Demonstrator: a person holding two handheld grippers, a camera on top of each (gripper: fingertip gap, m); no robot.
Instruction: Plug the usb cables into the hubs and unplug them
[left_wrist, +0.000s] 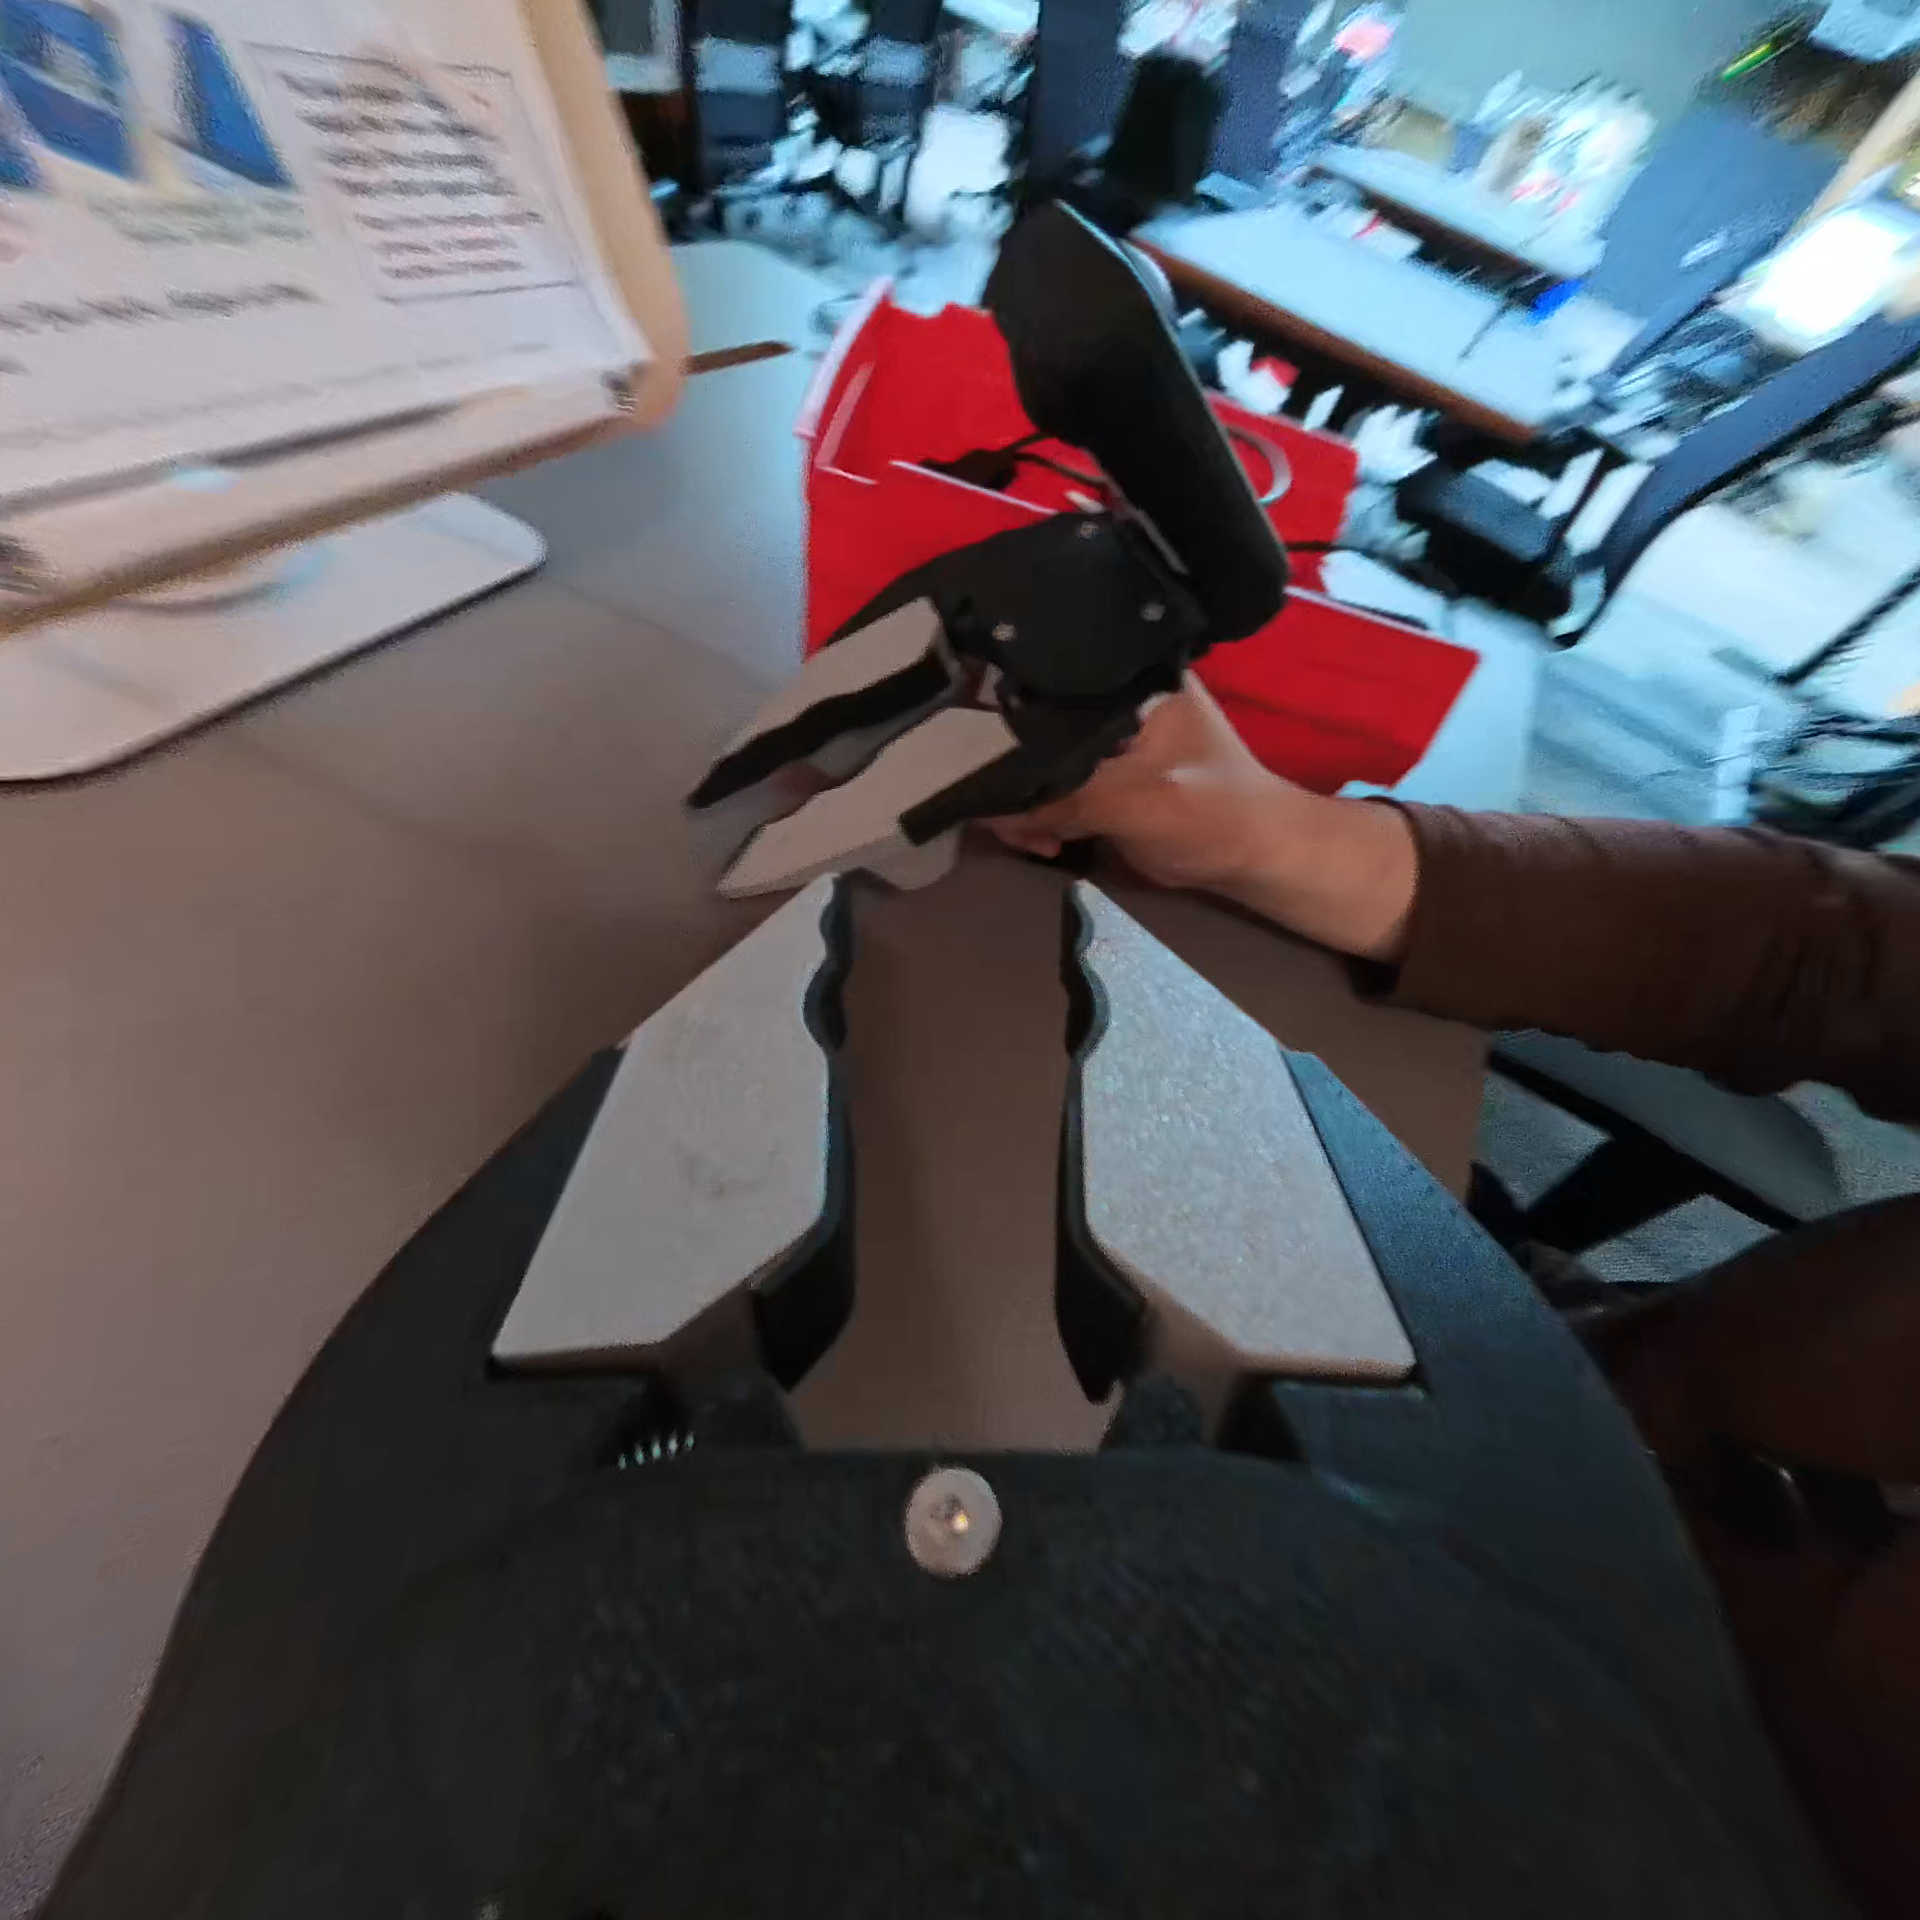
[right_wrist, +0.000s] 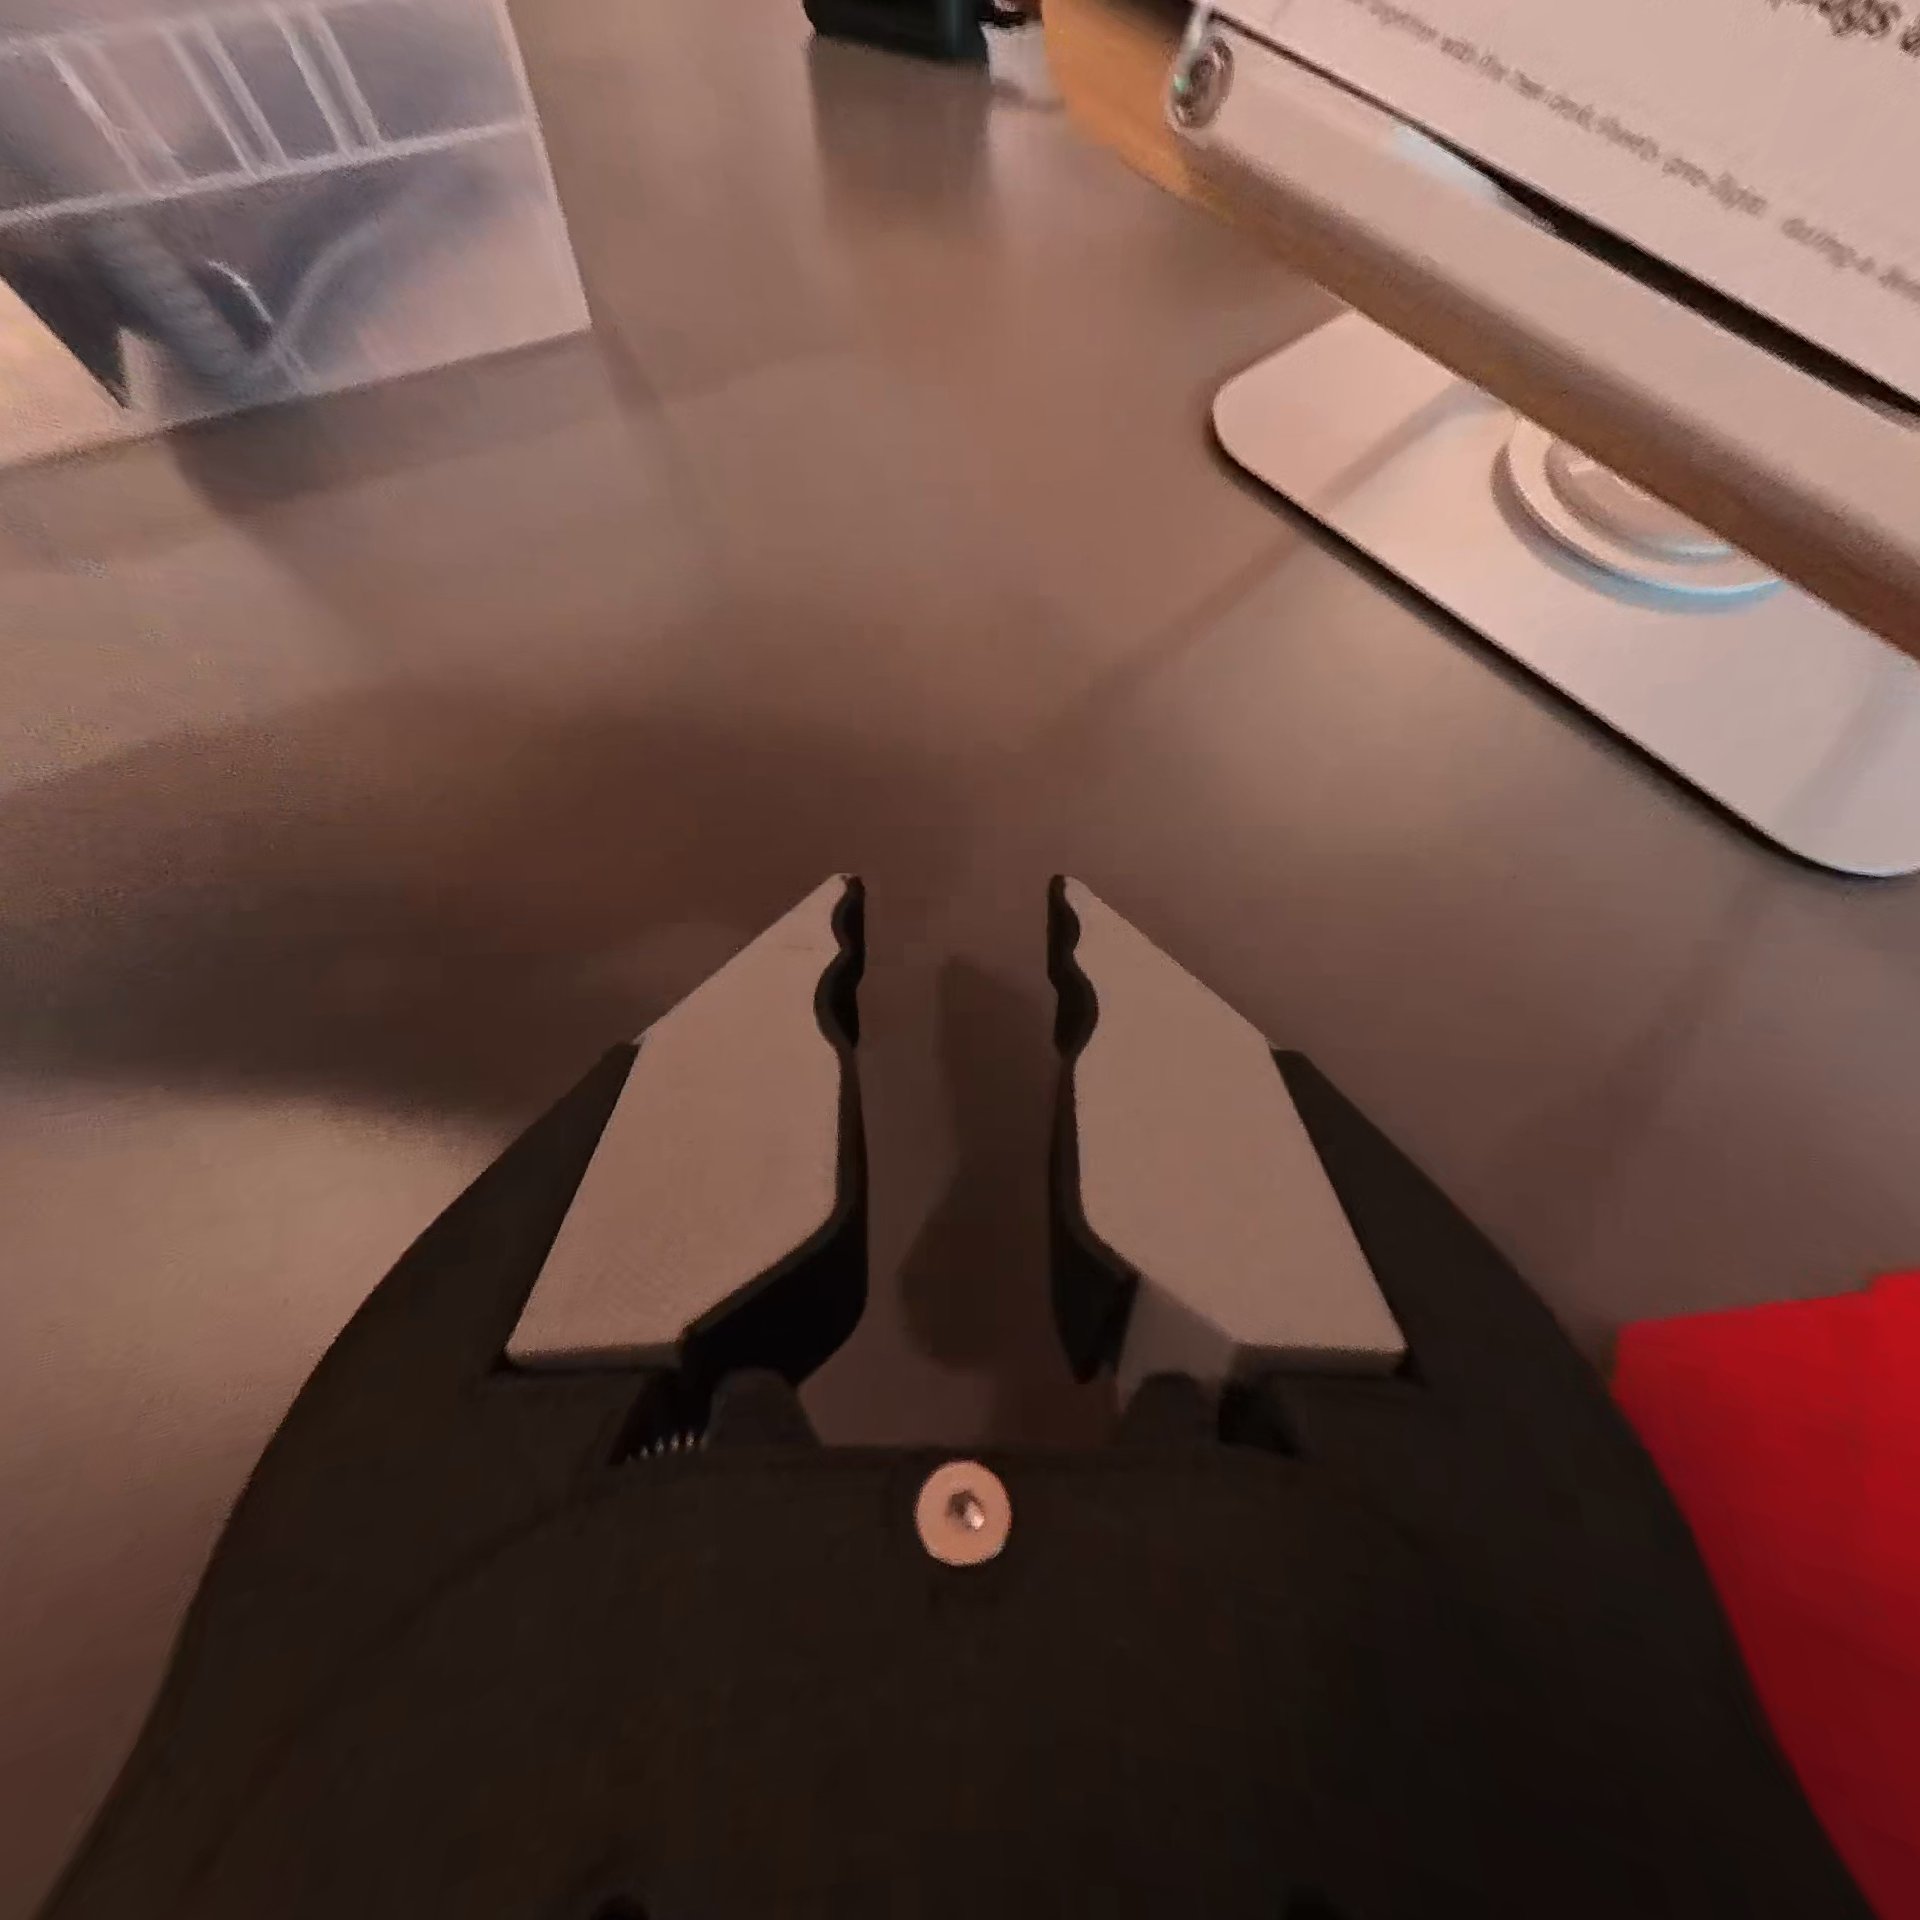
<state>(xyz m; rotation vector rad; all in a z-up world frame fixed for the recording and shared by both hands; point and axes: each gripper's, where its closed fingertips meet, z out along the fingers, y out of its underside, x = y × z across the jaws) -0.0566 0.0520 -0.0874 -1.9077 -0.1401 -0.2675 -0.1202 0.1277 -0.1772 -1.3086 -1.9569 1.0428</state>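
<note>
Left gripper (left_wrist: 951, 904): black body, 2 grey-faced fingers, released, nothing between them. It hangs over the brown matte table (left_wrist: 343, 935), near its right edge.

Right gripper (right_wrist: 954, 894): same build, fingers parted and empty, above bare table surface. The left wrist view shows it ahead of the left gripper's tips, gripped by a hand (left_wrist: 1174, 800) in a dark brown sleeve.

Task items: no usb cable and no hub can be identified in either view. A black cord lies in the red open-topped box (left_wrist: 904, 416) at the far right edge of the table; whether it is a usb cable cannot be told. A translucent plastic compartment box (right_wrist: 270, 197) stands toward the far left; its contents are too blurred to name.

Risks, as judged:
- Both views are motion-blurred, so a reach made now could miss its target.
- The 2 grippers sit close together; a careless swing could knock them together.
- The tilted wooden board with clipped paper sheets (left_wrist: 312, 229) on a white flat stand base (right_wrist: 1558, 561) overhangs the work area and could be struck.

Writing: printed sheets are present; no brand marks visible.
</note>
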